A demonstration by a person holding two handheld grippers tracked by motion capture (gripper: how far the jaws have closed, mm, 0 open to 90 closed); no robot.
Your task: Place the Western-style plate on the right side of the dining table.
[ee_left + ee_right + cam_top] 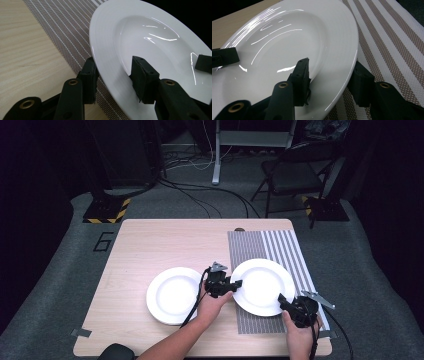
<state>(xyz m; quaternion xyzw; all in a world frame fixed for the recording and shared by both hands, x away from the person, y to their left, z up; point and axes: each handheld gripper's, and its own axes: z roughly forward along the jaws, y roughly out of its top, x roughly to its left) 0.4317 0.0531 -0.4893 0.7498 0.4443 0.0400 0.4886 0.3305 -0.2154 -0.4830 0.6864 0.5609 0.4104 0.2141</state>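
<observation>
A white plate (262,282) lies over the striped placemat (290,245) on the right of the table. My left gripper (235,284) holds its left rim. In the left gripper view the jaws of the left gripper (116,77) pinch the plate's (150,37) rim, one under its edge and one on its inner slope. My right gripper (284,301) grips the near right rim. There the jaws of the right gripper (330,75) clamp the plate (287,37) the same way. A second white plate (172,295) rests on the bare wood to the left.
The wooden table (150,245) has open surface at the back and far left. A folding chair (295,170) and cables (200,195) sit on the floor beyond the far edge. Tape marks (80,332) sit at the near corners.
</observation>
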